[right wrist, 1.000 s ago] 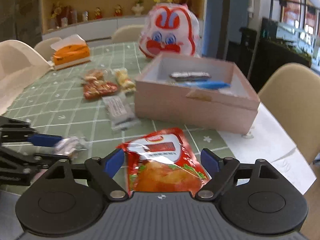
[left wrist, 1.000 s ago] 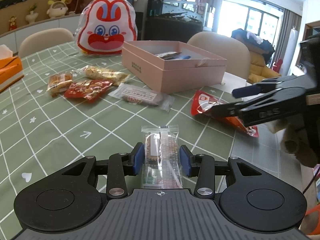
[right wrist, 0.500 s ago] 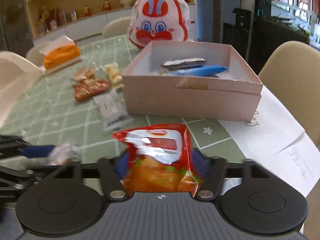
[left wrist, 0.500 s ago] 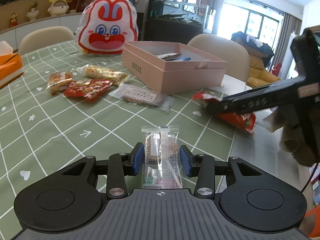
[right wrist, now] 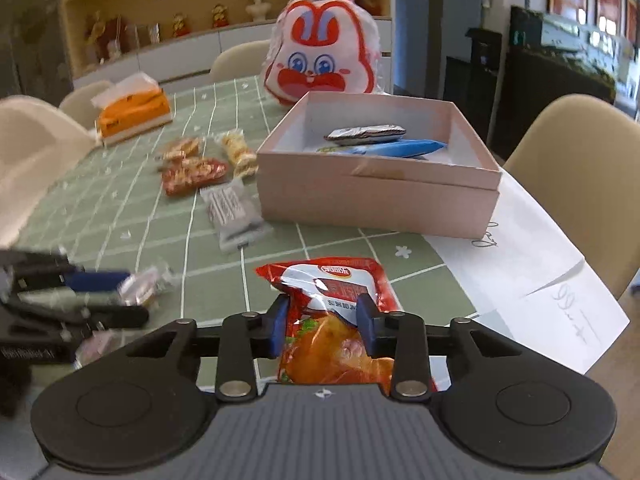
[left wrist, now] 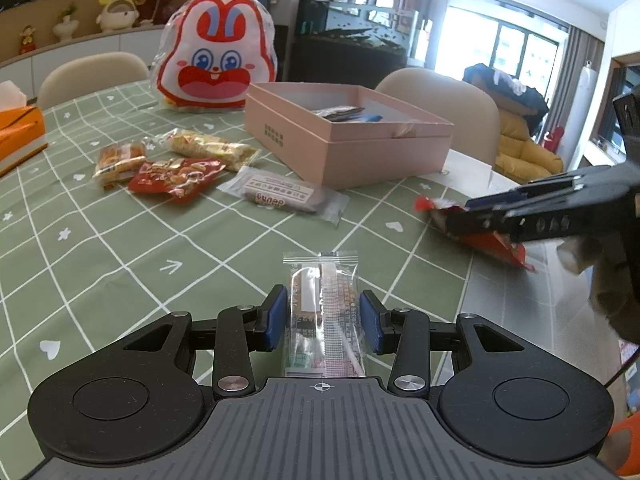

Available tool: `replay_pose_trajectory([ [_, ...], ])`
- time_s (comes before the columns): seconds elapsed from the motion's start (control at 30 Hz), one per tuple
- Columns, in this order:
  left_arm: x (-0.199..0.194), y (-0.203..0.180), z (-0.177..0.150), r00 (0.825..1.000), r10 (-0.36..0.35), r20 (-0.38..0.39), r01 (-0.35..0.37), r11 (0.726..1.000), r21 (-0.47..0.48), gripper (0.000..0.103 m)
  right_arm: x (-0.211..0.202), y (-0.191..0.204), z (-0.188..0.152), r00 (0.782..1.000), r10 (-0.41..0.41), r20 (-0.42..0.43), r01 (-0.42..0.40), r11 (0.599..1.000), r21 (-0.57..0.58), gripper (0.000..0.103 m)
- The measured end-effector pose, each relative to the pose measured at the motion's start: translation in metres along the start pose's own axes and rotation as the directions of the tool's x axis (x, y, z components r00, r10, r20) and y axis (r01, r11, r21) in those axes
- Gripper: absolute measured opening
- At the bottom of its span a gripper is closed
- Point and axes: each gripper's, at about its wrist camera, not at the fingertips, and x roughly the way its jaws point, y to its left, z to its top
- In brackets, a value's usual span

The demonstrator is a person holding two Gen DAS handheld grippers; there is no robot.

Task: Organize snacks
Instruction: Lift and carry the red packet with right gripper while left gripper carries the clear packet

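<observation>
Left gripper (left wrist: 323, 318): jaws closed on a clear wafer pack (left wrist: 322, 308), pads flat against both long edges, pack pointing to 12 o'clock, seemingly just off the worktop (left wrist: 120, 248). Held by the sides, probably to keep it level for a drop into the box (left wrist: 344, 140), up at 12 to 1 o'clock.

Right gripper (right wrist: 323, 322): jaws closing on a red pouch (right wrist: 332, 300), pads already denting its crumpled middle, far end sticking out toward 12 o'clock. Gripped mid-body, likely because the soft film offers no firm edge. Box (right wrist: 376, 184) at 12 to 1 o'clock in this view, open, with a silver pack (right wrist: 366, 134) and a blue pack (right wrist: 392, 148) already inside.

Waiting loose at 10 to 11 o'clock: grey bar (right wrist: 232, 212), red pack (right wrist: 192, 174), yellow pack (right wrist: 238, 152). Well short of done, by the look of it. Rabbit bag (right wrist: 320, 64) behind the box.
</observation>
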Motion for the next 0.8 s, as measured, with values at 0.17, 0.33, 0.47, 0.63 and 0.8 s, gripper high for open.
replay_pose_trajectory([
  [0.17,0.0,0.001,0.0,1.0,-0.004,0.001,0.004,1.0,-0.006,0.045,0.011,0.013,-0.009,0.998,-0.062,0.015,0.063,0.996,-0.063,0.056],
  [0.33,-0.001,0.003,0.0,1.0,-0.015,0.004,0.015,1.0,-0.021,0.045,0.02,-0.008,-0.011,0.999,-0.051,0.006,0.051,0.998,0.042,0.073],
  [0.47,-0.001,0.003,-0.001,1.0,-0.013,0.004,0.013,1.0,-0.017,0.045,0.009,-0.02,-0.004,1.0,-0.029,-0.01,0.03,0.996,0.085,0.044],
  [0.63,-0.001,0.003,-0.001,1.0,-0.013,0.004,0.013,1.0,-0.016,0.045,-0.024,-0.047,0.011,0.996,0.077,0.036,-0.083,0.97,0.229,0.041],
  [0.8,-0.001,0.003,0.0,1.0,-0.02,-0.002,0.02,1.0,-0.01,0.045,-0.051,-0.063,0.012,0.991,0.095,0.091,-0.117,0.951,0.285,0.04],
])
